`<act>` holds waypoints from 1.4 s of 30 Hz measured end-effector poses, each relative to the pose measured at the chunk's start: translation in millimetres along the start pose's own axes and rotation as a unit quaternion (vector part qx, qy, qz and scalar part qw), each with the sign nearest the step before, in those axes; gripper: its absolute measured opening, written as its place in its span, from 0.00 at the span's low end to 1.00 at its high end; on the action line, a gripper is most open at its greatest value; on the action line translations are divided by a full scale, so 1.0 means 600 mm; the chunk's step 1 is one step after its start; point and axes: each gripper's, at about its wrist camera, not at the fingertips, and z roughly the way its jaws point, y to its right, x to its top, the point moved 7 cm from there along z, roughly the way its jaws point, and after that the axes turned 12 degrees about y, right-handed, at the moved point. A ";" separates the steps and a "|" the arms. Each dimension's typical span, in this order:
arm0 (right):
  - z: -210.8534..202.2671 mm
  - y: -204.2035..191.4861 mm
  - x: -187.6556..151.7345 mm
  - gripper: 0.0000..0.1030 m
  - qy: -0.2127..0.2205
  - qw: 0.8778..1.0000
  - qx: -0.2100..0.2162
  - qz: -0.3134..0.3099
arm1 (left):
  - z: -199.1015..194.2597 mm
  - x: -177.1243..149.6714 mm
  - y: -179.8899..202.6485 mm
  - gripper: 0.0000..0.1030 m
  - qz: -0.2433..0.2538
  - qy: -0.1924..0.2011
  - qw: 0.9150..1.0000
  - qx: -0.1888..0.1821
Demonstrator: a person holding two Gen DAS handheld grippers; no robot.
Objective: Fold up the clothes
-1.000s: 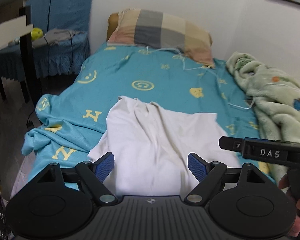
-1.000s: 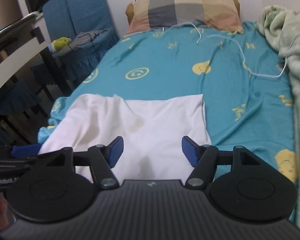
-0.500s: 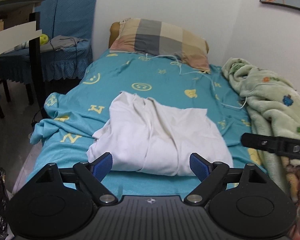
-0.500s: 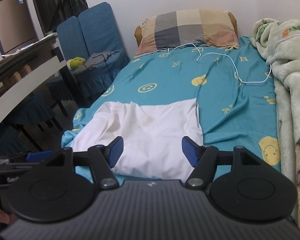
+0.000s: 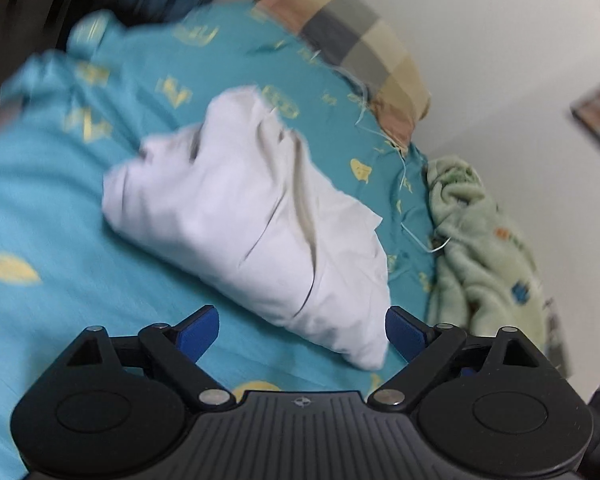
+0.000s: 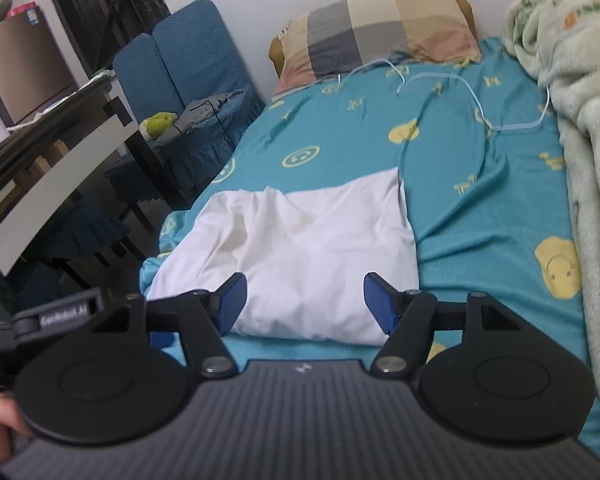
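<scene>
White garment (image 6: pixel 300 248) (folded) lies beyond both spread jaws.

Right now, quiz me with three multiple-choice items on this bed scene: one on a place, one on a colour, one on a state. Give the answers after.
1. Where does the white garment lie?
A. on the teal bedsheet
B. on the blue chair
C. on top of the checked pillow

2. What colour are the smiley faces printed on the sheet?
A. red
B. yellow
C. black

3. What state is the right tool in?
A. shut on the garment
B. shut on a cable
C. open, holding nothing

Answers:
1. A, the right wrist view shows the garment spread on the sheet, well short of the checked pillow at the head of the bed.
2. B, a yellow smiley sits beside the garment.
3. C, its blue pads stand wide apart with only air between them.
</scene>
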 end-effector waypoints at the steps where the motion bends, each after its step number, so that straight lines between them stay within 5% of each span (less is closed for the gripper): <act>1: 0.001 0.006 -0.001 0.65 -0.003 1.000 -0.001 0.014 | 0.008 -0.001 -0.010 0.90 -0.025 -0.007 1.000 0.001; 7: 0.011 0.051 -0.007 0.67 -0.016 0.993 -0.013 0.113 | 0.059 0.005 -0.074 0.90 -0.151 -0.010 0.988 0.007; 11: 0.022 0.073 -0.020 0.69 -0.031 0.979 0.003 0.204 | 0.081 0.013 -0.112 0.90 -0.274 0.015 0.961 -0.031; 13: 0.030 0.078 -0.034 0.69 -0.044 0.965 0.023 0.258 | 0.085 0.024 -0.120 0.90 -0.293 0.038 0.954 -0.043; 18: 0.059 0.079 -0.084 0.69 -0.096 0.916 0.056 0.384 | 0.099 0.041 -0.110 0.84 -0.284 0.048 0.955 -0.071; 24: 0.108 0.074 -0.142 0.69 -0.137 0.851 0.064 0.502 | 0.099 0.062 -0.093 0.83 -0.310 0.063 0.937 -0.147; 29: 0.142 0.091 -0.141 0.69 -0.107 0.831 0.056 0.543 | 0.108 0.063 -0.086 0.83 -0.328 0.063 0.926 -0.175; 35: 0.156 0.122 -0.126 0.70 -0.051 0.824 0.051 0.562 | 0.124 0.056 -0.091 0.87 -0.330 0.057 0.927 -0.167; 38: 0.157 0.116 -0.118 0.69 -0.044 0.844 0.050 0.533 | 0.139 0.043 -0.096 0.89 -0.322 0.040 0.936 -0.136; 42: 0.147 0.110 -0.107 0.32 -0.035 0.867 0.042 0.495 | 0.160 0.020 -0.103 0.88 -0.332 0.016 0.937 -0.113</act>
